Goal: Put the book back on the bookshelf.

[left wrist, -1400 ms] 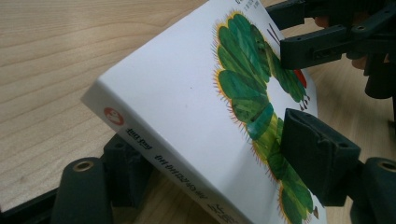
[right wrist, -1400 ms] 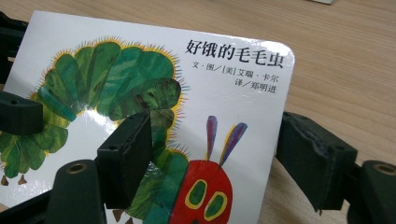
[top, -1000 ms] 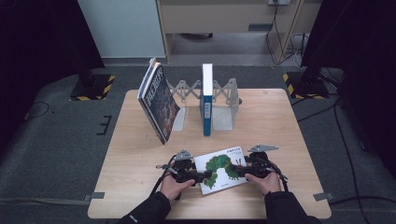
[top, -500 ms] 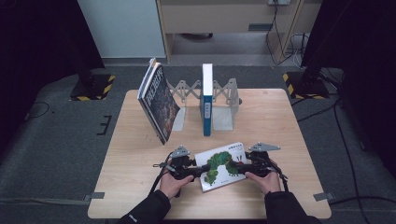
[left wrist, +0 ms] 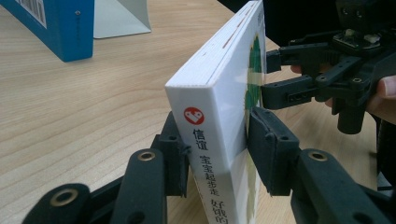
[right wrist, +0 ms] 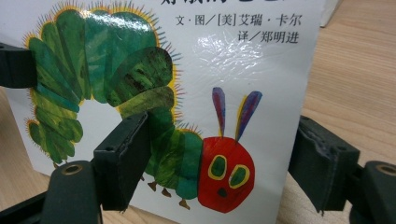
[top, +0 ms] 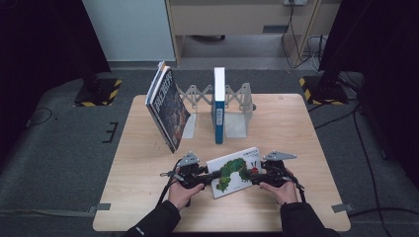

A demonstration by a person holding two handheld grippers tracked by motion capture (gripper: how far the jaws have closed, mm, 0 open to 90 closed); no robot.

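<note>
A white picture book with a green caterpillar on its cover (top: 232, 170) lies near the table's front edge between my two grippers. My left gripper (top: 206, 178) has just been closing and both pads now press on the book's spine end (left wrist: 212, 107), one on each cover. My right gripper (top: 254, 177) is at the book's other side. Its jaws stand apart across the cover (right wrist: 187, 56), one jaw in front of the caterpillar, the other past the book's edge, pinching nothing. The right gripper (left wrist: 275, 74) also shows beyond the book.
A dark book (top: 168, 111) leans at the left of a grey expanding book rack (top: 237, 106). A blue book (top: 219, 106) stands upright in the rack. Bare wooden table (top: 143, 197) lies to the left and right of my hands.
The left gripper's jaws have narrowed onto the book's left end and it has edged slightly up the table. The book and the right gripper have hardly shifted.
</note>
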